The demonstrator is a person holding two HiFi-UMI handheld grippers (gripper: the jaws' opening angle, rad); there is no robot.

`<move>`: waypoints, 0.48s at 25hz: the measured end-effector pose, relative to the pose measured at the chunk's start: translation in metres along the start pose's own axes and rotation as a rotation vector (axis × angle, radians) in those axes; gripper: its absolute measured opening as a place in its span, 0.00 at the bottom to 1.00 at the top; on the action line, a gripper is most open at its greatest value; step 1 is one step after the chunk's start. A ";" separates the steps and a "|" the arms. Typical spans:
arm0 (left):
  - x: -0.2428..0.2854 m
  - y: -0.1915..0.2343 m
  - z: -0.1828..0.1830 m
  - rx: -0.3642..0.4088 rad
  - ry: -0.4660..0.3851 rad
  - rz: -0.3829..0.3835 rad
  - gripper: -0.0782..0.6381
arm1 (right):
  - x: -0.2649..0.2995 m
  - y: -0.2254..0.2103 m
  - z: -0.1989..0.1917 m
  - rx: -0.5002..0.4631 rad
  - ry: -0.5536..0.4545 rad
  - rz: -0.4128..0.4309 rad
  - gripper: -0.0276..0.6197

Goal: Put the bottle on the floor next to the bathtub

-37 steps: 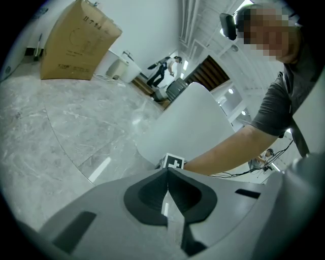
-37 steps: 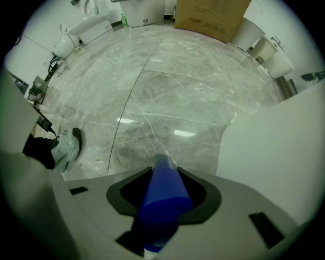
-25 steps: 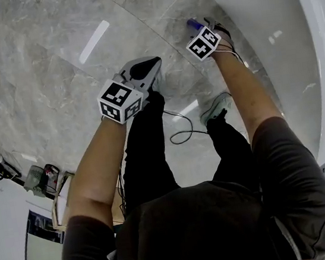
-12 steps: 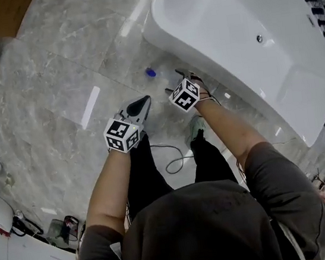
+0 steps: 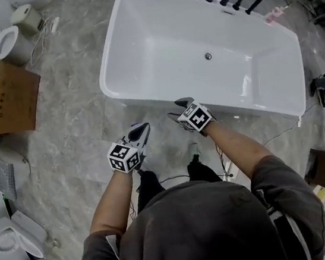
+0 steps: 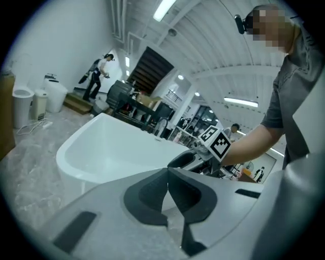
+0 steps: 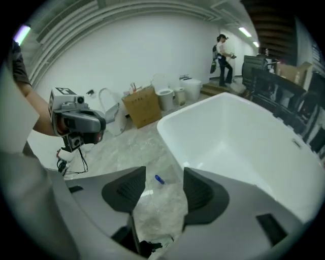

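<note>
The bottle (image 7: 159, 179) is on the floor (image 7: 127, 147) just beside the tub (image 7: 238, 137), so I judge the placing done. What matters now is to leave it alone. I'd hold both tools high and well clear, and check that it lies at rest, since a round bottle on its side can roll on smooth stone.

My right tool (image 5: 178, 110) is empty. Its jaws stand partly apart and have just been closing, and the bottle only shows far below through the gap. My left tool (image 6: 167, 177) is closed on nothing, pads together.

The bottle lies flat, long axis along the floor. Its blue cap, at the lower middle of the right gripper view, seems to point away from the tub. The clear body is hard to make out.
</note>
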State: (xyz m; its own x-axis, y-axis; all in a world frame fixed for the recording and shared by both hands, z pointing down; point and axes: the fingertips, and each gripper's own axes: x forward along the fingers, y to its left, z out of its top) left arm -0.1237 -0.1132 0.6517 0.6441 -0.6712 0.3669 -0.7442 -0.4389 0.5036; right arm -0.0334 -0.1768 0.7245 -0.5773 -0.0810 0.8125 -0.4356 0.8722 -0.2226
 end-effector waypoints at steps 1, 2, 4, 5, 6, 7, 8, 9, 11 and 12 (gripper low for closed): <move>0.010 -0.018 0.016 0.021 0.001 -0.011 0.12 | -0.032 -0.010 0.002 0.021 -0.046 -0.013 0.38; 0.019 -0.037 0.033 0.041 -0.002 -0.020 0.12 | -0.064 -0.020 0.005 0.040 -0.092 -0.025 0.36; 0.038 -0.077 0.066 0.076 -0.018 -0.035 0.12 | -0.130 -0.038 0.009 0.072 -0.183 -0.047 0.33; 0.047 -0.098 0.081 0.095 -0.026 -0.043 0.12 | -0.164 -0.046 0.011 0.087 -0.228 -0.058 0.30; 0.056 -0.119 0.096 0.119 -0.032 -0.052 0.12 | -0.196 -0.054 0.013 0.100 -0.275 -0.070 0.28; 0.064 -0.139 0.110 0.145 -0.038 -0.060 0.12 | -0.228 -0.061 0.015 0.109 -0.321 -0.084 0.26; 0.071 -0.158 0.124 0.170 -0.045 -0.068 0.12 | -0.257 -0.067 0.017 0.115 -0.365 -0.100 0.24; 0.077 -0.177 0.138 0.192 -0.058 -0.077 0.12 | -0.286 -0.072 0.019 0.119 -0.408 -0.114 0.22; 0.087 -0.213 0.168 0.229 -0.092 -0.098 0.12 | -0.338 -0.077 0.020 0.124 -0.489 -0.140 0.18; 0.091 -0.231 0.182 0.250 -0.109 -0.110 0.12 | -0.362 -0.080 0.019 0.126 -0.526 -0.153 0.17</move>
State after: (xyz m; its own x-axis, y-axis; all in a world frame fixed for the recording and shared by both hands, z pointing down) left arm 0.0740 -0.1816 0.4265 0.7103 -0.6661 0.2276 -0.7004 -0.6367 0.3225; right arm 0.1967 -0.2263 0.4378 -0.7539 -0.4599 0.4692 -0.6017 0.7700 -0.2122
